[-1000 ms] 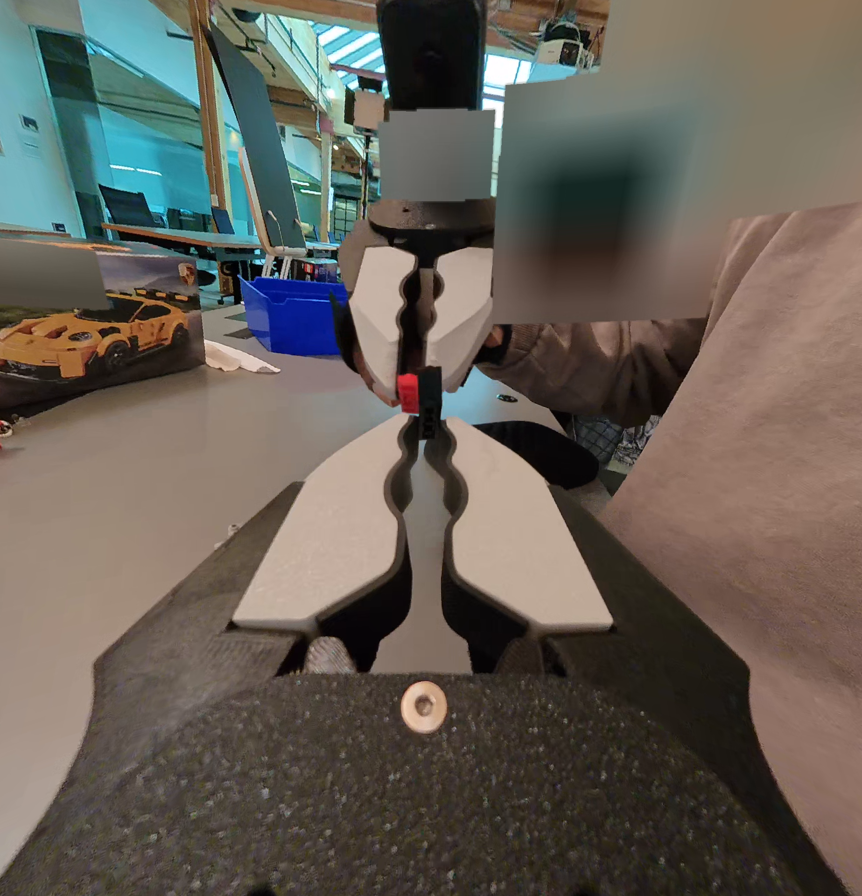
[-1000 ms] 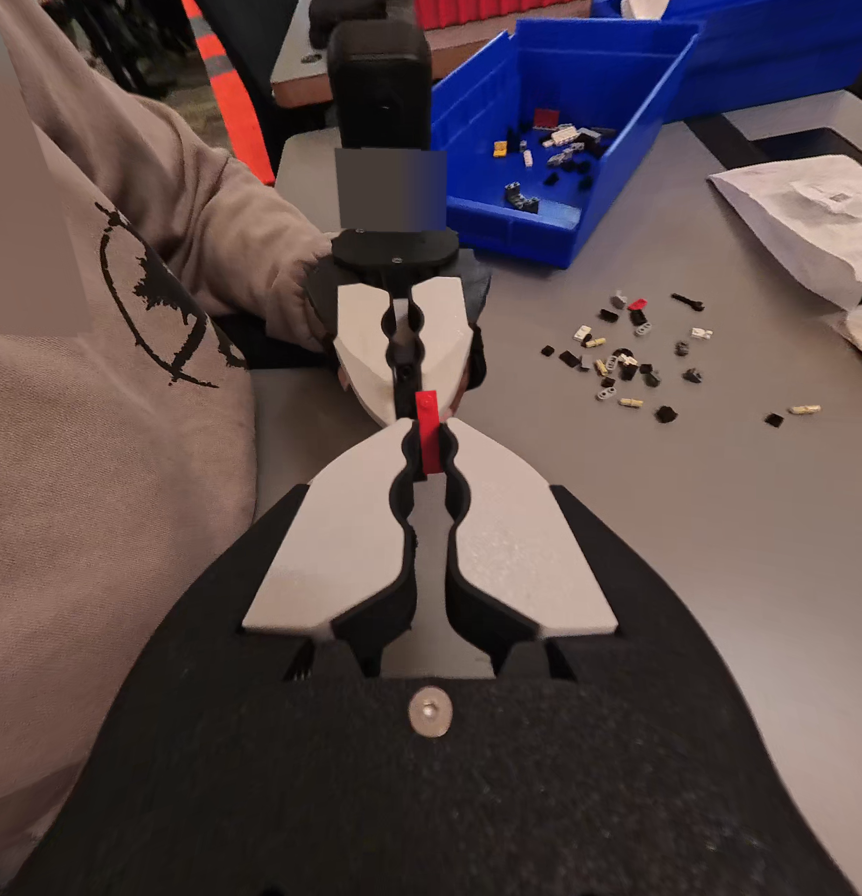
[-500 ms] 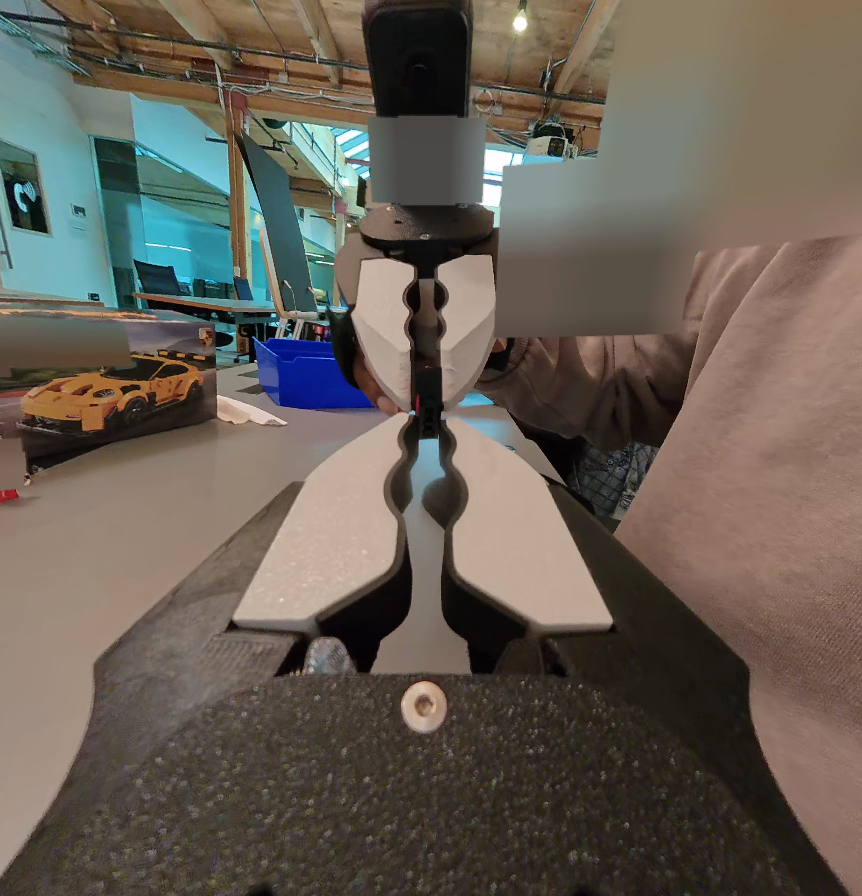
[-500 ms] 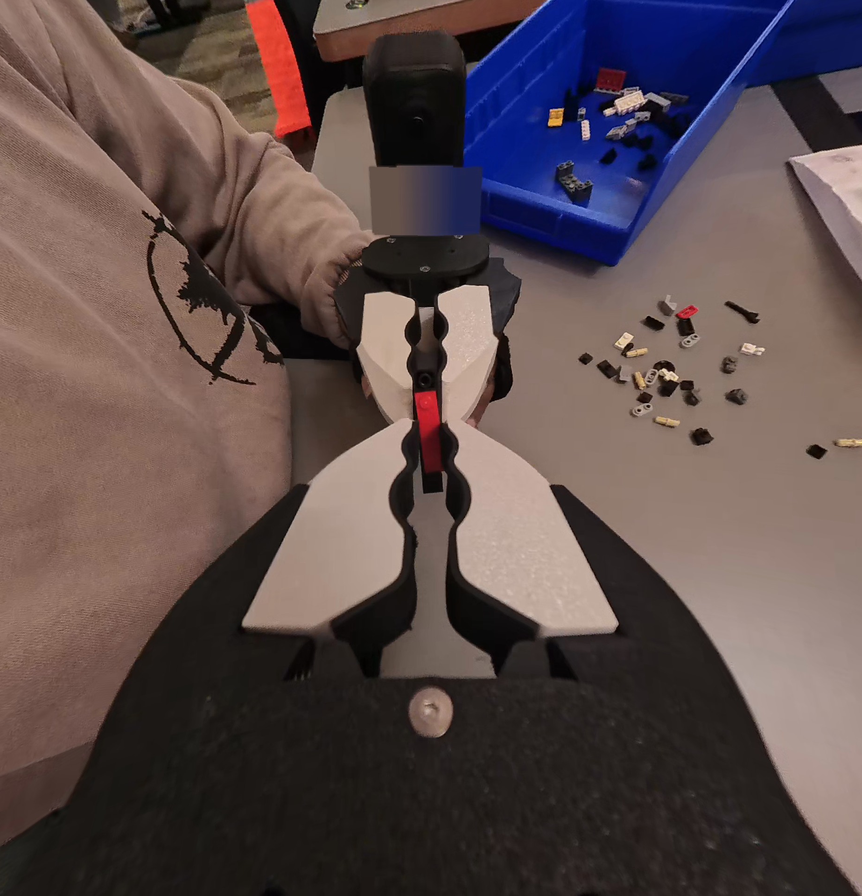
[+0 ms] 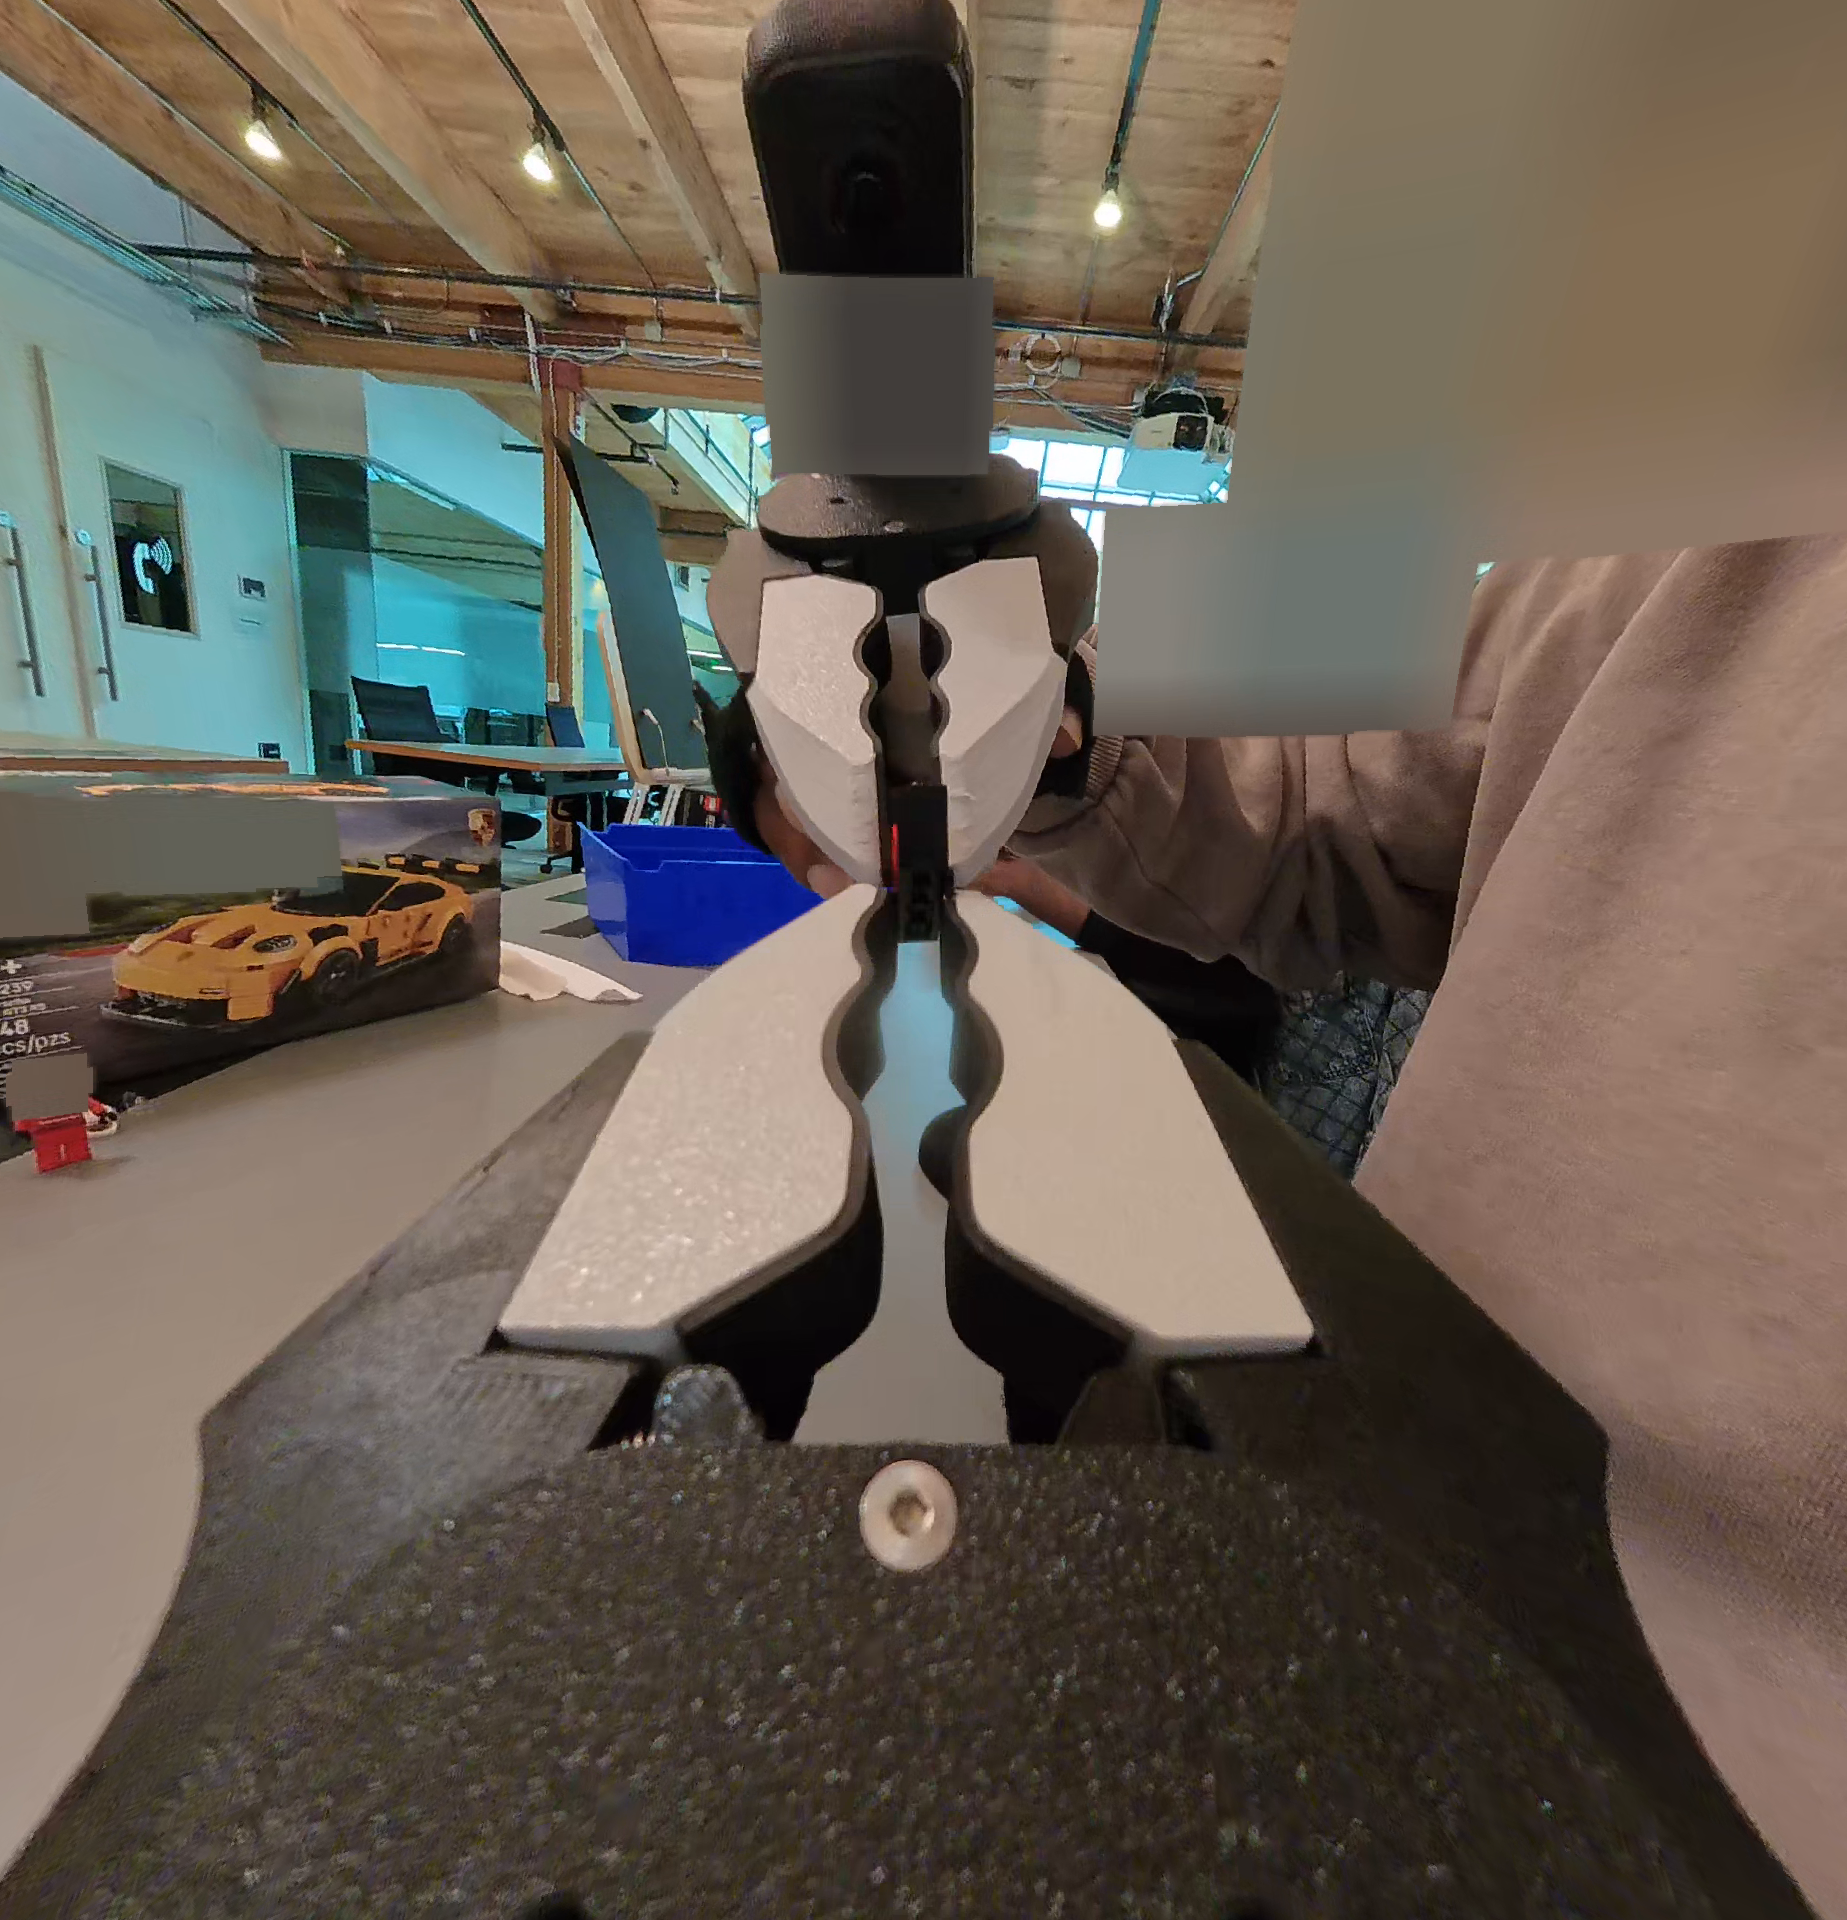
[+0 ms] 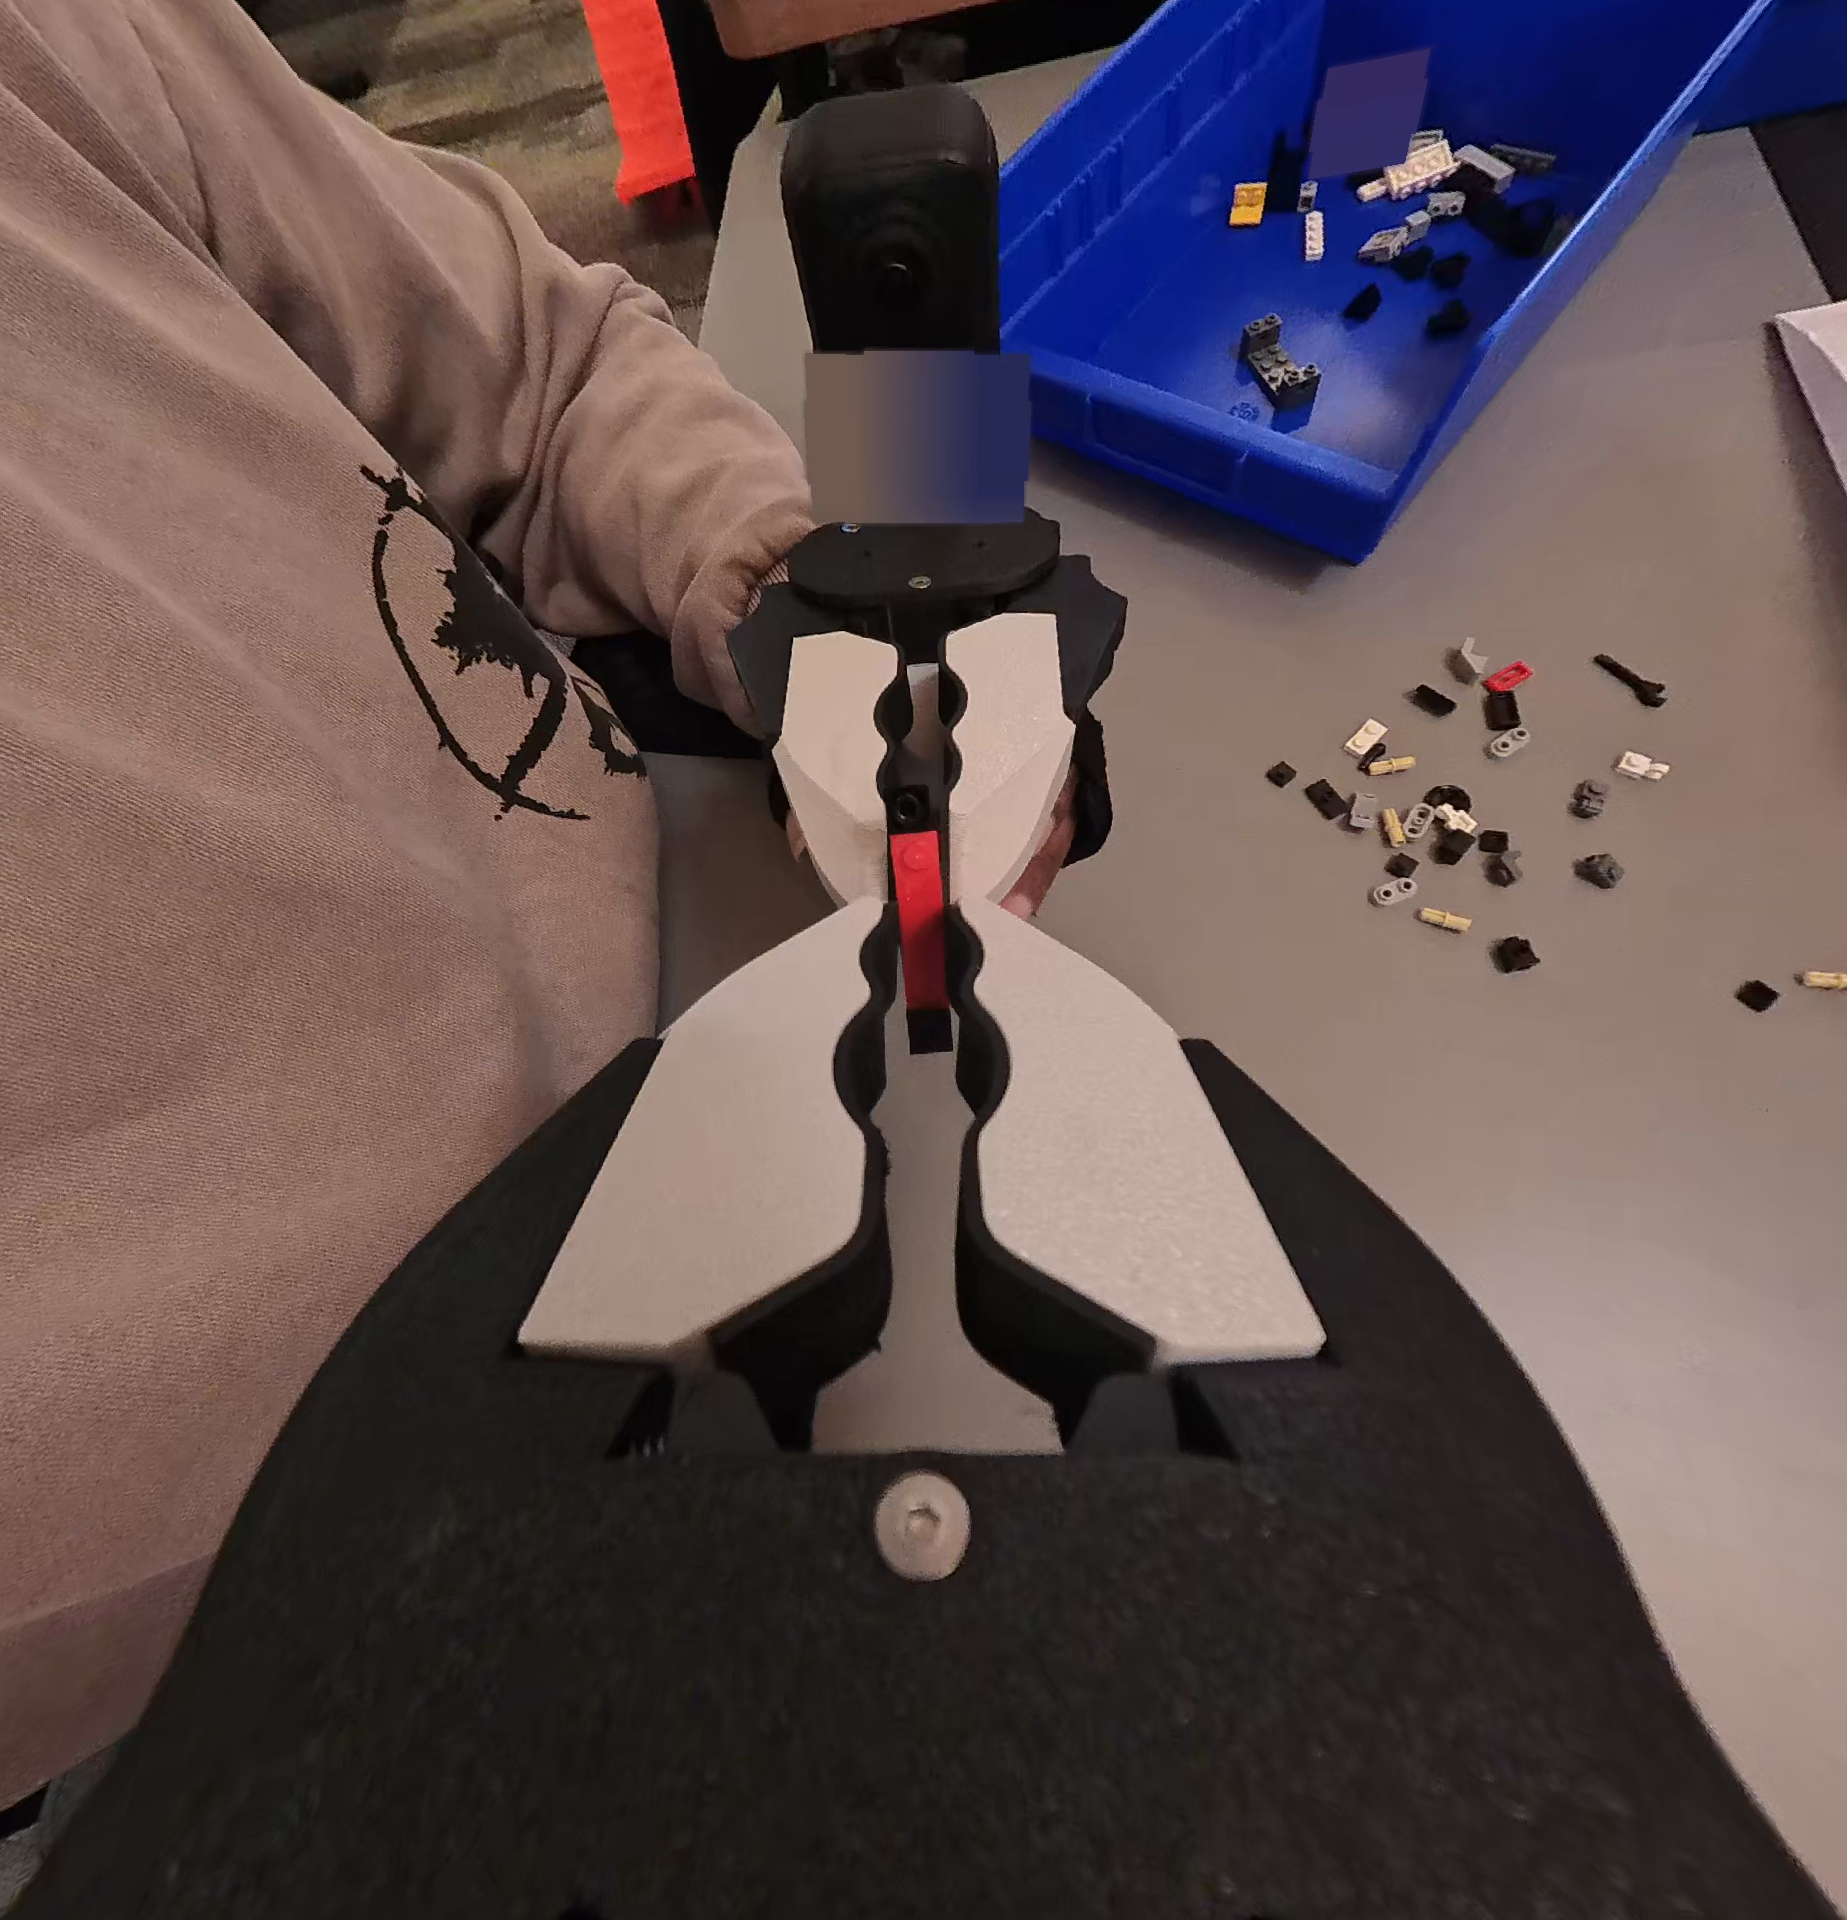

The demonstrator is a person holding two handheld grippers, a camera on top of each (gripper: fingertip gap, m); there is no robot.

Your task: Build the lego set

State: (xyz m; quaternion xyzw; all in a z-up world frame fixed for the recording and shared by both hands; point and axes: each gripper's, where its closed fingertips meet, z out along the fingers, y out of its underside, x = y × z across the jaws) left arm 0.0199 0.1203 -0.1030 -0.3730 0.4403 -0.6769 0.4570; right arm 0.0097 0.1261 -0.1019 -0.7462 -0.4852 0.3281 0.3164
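Lego piece [image 6: 920, 940], red on black, is pinched between both tongs, right [image 6: 917, 920] and left [image 5: 914, 902], meeting tip to tip.

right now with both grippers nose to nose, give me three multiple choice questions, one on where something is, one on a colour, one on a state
1. Where do the loose pieces lie?
A. on the table beside the blue bin
B. on the sleeve
C. on the set's box

2. What colour is the long piece at the right gripper?
A. yellow
B. red
C. white

3. How does the left gripper stand?
A. wide open
B. lying on the table
C. shut on the black piece

Answers: 1 A, they are scattered on grey tabletop near the bin; 2 B, red shows between the fingertips; 3 C, its tips pinch it.
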